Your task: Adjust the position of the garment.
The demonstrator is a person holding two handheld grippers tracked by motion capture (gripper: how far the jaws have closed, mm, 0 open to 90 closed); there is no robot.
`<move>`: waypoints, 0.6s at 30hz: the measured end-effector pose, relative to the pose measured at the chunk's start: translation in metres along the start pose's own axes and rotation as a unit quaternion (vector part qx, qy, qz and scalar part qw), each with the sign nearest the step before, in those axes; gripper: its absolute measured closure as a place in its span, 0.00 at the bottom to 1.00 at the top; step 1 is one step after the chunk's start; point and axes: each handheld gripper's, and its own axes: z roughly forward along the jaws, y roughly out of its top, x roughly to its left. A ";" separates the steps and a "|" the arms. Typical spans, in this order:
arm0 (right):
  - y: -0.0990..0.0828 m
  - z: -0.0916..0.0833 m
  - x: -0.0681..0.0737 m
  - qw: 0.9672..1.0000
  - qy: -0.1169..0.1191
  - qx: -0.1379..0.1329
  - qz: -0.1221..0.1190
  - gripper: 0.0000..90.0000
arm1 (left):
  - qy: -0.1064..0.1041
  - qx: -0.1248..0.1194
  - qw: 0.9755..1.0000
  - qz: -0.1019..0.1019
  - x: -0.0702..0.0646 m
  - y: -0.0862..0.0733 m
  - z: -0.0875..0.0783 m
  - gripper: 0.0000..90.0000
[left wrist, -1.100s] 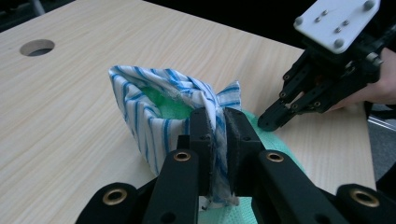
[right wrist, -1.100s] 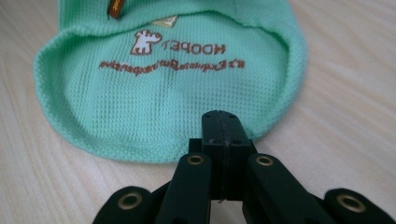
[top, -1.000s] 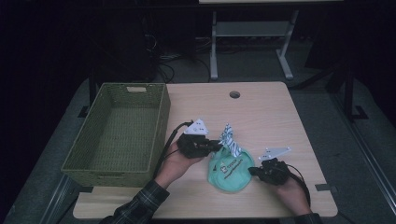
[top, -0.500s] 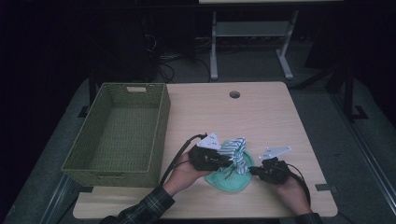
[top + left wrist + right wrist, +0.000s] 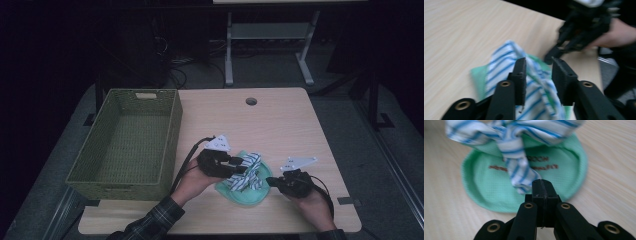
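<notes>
A white cloth with blue stripes point(image 5: 251, 171) lies crumpled on a round green cloth point(image 5: 247, 196) near the table's front edge. My left gripper point(image 5: 240, 164) reaches over it from the left. Its jaws have just been opening, and the striped cloth point(image 5: 504, 62) lies loose between and under them point(image 5: 539, 62), with the green cloth point(image 5: 477, 77) beneath. My right gripper point(image 5: 270, 181) is shut, its tips at the green cloth's right edge. In the right gripper view the shut jaws point(image 5: 541, 185) rest over the green cloth point(image 5: 564, 177), where one end of the striped cloth point(image 5: 514, 147) reaches them.
A woven green basket point(image 5: 172, 135) with nothing inside stands at the table's left. The wooden table point(image 5: 285, 125) has a cable hole point(image 5: 251, 101) near its far edge. The person's right hand point(image 5: 614, 32) shows in the left gripper view.
The striped cloth, held up off the table a second ago, has dropped onto the green cloth. The left gripper shifted slightly right and down and its jaws spread. The right gripper stayed put.
</notes>
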 end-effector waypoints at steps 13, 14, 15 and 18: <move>0.017 0.023 0.022 0.999 0.032 0.000 -0.037 1.00 | 0.039 0.072 0.997 -0.014 0.025 -0.025 0.035 0.88; 0.018 0.025 0.023 0.999 0.030 0.000 -0.035 1.00 | 0.034 0.073 0.997 -0.012 0.024 -0.025 0.038 0.89; 0.019 0.026 0.023 0.999 0.029 0.000 -0.036 1.00 | 0.029 0.075 0.997 -0.012 0.024 -0.025 0.039 0.90; 0.021 0.028 0.023 0.999 0.025 -0.007 -0.037 1.00 | 0.013 0.075 0.997 -0.007 0.019 -0.025 0.045 0.91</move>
